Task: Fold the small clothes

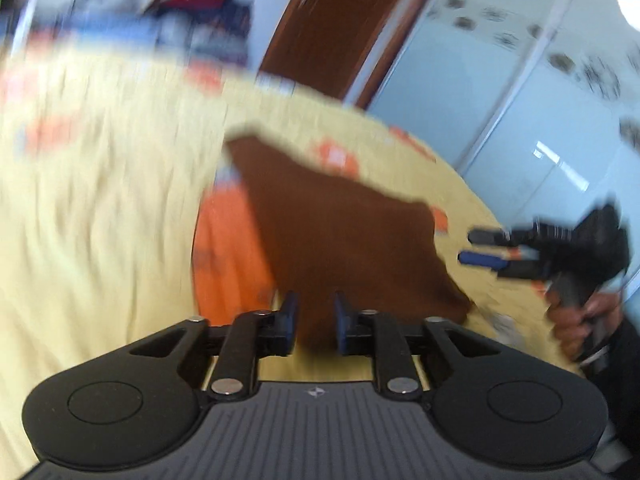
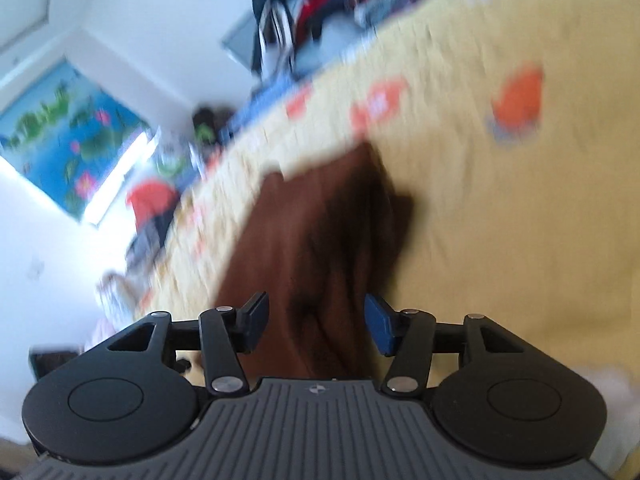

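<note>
Although both views are smeared by motion blur, the layout can be read: 1 brown garment lies spread on a yellow bedspread printed with orange patches, and it is the only small item of clothing laid out for folding that either camera shows. It lies flat and directly ahead of both tools, a placement that, in my judgement, suits taking its near edge from 2 sides at once. The left gripper sits low over the cloth's near edge with its fingers released, a clear gap between the blue pads and brown fabric visible through that gap; whether the pads touch the cloth cannot be told. The right gripper is likewise spread apart, wider than the left, with the garment running under and between its fingers and nothing pinched. In the left wrist view the same right gripper appears at the right side of the bedspread, held by the person's hand, its 2 fingers parted and pointing toward the cloth but apart from it. Count: 2 grippers, 1 brown garment, 1 bedspread. Off the bed, 1 brown door stands behind, 1 heap of mixed clothing sits against the wall, and 1 lotus picture hangs there. I judge the fold not yet begun, since neither tool grips fabric.
</note>
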### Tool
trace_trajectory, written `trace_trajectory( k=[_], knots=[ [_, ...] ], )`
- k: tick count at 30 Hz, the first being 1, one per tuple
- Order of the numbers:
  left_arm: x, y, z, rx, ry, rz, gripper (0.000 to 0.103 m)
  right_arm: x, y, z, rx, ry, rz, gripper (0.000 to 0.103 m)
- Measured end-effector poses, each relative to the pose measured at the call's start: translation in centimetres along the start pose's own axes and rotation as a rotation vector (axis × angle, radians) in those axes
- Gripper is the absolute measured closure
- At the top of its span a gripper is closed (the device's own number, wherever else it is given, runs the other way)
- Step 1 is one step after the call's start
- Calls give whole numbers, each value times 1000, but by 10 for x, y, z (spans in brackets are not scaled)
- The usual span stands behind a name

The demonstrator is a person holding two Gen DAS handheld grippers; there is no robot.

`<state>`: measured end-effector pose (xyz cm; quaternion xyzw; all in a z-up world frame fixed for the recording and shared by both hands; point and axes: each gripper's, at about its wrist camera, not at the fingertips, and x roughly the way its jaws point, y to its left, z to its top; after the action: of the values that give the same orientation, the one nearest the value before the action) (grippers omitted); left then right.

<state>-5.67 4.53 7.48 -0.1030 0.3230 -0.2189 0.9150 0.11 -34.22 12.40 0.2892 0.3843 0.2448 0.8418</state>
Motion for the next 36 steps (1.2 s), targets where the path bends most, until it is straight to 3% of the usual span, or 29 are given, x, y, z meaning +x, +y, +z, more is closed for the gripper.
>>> trace_trajectory(
  k=[2, 4, 5, 7, 8, 10, 11, 12, 13, 14, 15, 17, 19, 20, 22, 24, 25, 26, 27, 31, 34, 36],
  knots=[
    [13, -31, 5, 148, -52, 50, 49, 11, 24, 15, -71, -21, -14, 42],
    [41, -57, 1, 278, -35, 46, 47, 37, 46, 24, -142, -4, -13, 32],
    [60, -64, -3, 314, 19, 53, 47, 53, 53, 29, -166, 17, 1, 24],
    [92, -62, -13, 323, 108, 88, 48, 81, 55, 34, -207, 63, -43, 18],
    [90, -59, -18, 332, 63, 78, 48, 97, 43, 38, -224, 90, -102, 25],
    [79, -52, -16, 307, 61, 55, 48, 103, 27, 39, -227, 39, -103, 45],
    [68, -48, -12, 269, 47, 31, 48, 96, 20, 42, -162, 28, -99, 58],
    [55, -38, -9, 220, 19, 3, 48, 87, 14, 46, -94, 25, -89, 57],
    [45, -28, -6, 166, -4, -7, 46, 72, 10, 48, -38, 13, -59, 53],
    [40, -15, -2, 102, -10, 4, 39, 54, 4, 48, -16, -17, -25, 38],
    [36, 1, 1, 28, -2, 15, 36, 39, 3, 47, -11, -54, 0, 17],
    [41, 32, 3, -140, 56, 3, 35, 12, -3, 35, 12, -65, -9, 1],
    [56, 55, 1, -298, 149, -52, 35, 3, -13, 20, 49, -5, -31, 4],
    [59, 60, -1, -341, 146, -98, 35, 5, -16, 15, 70, 37, -38, 5],
    [70, 63, -2, -395, 164, -178, 36, 16, -22, 0, 105, 115, -25, 6],
    [79, 59, 1, -412, 178, -208, 37, 27, -21, -13, 108, 154, 24, 13],
    [84, 55, 2, -402, 192, -206, 56, 35, -17, -18, 94, 163, 40, 19],
    [91, 55, 3, -403, 236, -198, 79, 44, -14, -21, 86, 186, 40, 51],
    [92, 52, 3, -409, 250, -188, 79, 57, -15, -18, 88, 222, 20, 77],
    [62, 45, 5, -260, 217, -132, 82, 55, 2, -29, -6, 237, 13, 77],
    [60, 38, -6, -121, 221, -52, 78, 56, 4, -44, -37, 256, -4, 80],
    [50, 31, -2, -73, 211, -22, 76, 51, 2, -50, -7, 221, 31, 68]
  ],
)
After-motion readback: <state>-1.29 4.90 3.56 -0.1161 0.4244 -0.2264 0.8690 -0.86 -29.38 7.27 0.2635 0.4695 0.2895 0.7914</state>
